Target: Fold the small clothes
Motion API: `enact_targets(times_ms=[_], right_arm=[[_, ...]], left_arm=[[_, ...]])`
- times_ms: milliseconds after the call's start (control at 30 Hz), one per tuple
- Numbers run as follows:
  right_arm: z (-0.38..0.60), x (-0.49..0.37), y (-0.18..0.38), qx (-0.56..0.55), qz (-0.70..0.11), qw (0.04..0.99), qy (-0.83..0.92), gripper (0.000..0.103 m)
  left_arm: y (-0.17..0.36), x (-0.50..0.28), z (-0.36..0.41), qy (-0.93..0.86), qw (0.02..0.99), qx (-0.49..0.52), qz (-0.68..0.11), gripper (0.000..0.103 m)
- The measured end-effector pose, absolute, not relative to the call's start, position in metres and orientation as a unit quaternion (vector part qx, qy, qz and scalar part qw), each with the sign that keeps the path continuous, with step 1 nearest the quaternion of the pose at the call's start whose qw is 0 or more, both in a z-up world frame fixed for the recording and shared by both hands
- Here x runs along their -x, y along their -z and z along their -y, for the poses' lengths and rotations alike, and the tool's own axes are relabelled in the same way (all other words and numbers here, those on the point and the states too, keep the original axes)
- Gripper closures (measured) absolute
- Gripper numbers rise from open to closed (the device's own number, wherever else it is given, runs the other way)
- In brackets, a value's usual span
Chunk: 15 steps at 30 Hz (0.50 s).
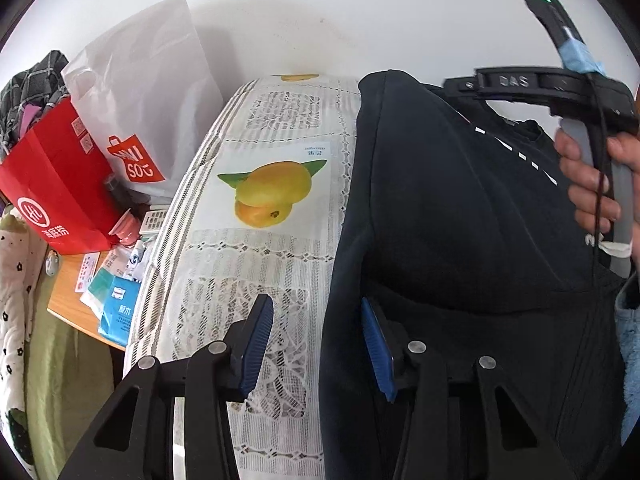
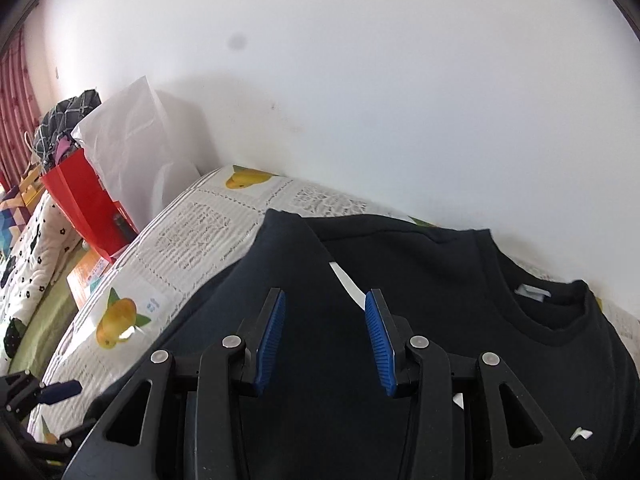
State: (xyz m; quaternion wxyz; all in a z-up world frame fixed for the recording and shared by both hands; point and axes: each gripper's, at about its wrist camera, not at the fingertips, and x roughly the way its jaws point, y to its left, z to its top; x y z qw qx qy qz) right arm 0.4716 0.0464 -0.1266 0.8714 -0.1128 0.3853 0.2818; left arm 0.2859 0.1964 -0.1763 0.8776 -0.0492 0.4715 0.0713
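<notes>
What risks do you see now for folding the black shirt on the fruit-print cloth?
1. Both hand-held grippers, left and right, hang open with nothing between the pads, so the folded-over flap of the black shirt may slip back.
2. The left one straddles the shirt's edge over the lace tablecloth; closing here might pinch the cloth too.

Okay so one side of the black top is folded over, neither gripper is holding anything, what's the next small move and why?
Probably bring the left gripper down onto the near left edge of the black top and pinch it. Its jaws stand open with nothing between them, straddling that edge where it meets the patterned table cover. The right gripper hangs open above the folded-over flap, so the lower part looks unfolded yet.
</notes>
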Motion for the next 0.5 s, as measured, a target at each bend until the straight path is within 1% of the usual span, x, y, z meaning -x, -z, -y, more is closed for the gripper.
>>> enact_targets(times_ms=[133,200,267,300,333,367,433,500], right_arm=[[-0.071,-0.499,0.136,0.121,-0.390,0.865,-0.292,0.062],[-0.081,-0.512,0.139,0.123,-0.388,0.863,-0.301,0.062],[-0.091,-0.525,0.142,0.118,-0.393,0.855,-0.316,0.062],[-0.096,-0.534,0.148,0.118,-0.407,0.846,-0.323,0.064],[-0.103,-0.542,0.155,0.117,-0.420,0.839,-0.325,0.069],[-0.106,-0.547,0.161,0.116,-0.430,0.833,-0.329,0.091],[-0.112,-0.553,0.166,0.110,-0.431,0.824,-0.351,0.092],[-0.104,-0.553,0.159,0.056,-0.394,0.826,-0.398,0.093]], left_arm=[[0.181,-0.295,-0.192,-0.065,0.880,0.037,-0.470,0.066],[0.183,-0.296,-0.193,-0.053,0.880,0.044,-0.469,0.073],[0.183,-0.296,-0.195,-0.037,0.883,0.063,-0.464,0.087],[0.183,-0.296,-0.197,-0.032,0.884,0.072,-0.461,0.090],[0.183,-0.295,-0.198,-0.031,0.885,0.078,-0.458,0.096],[0.182,-0.294,-0.200,-0.033,0.886,0.081,-0.455,0.097],[0.179,-0.291,-0.204,-0.040,0.888,0.082,-0.450,0.097],[0.178,-0.288,-0.210,-0.053,0.888,0.087,-0.448,0.098]])
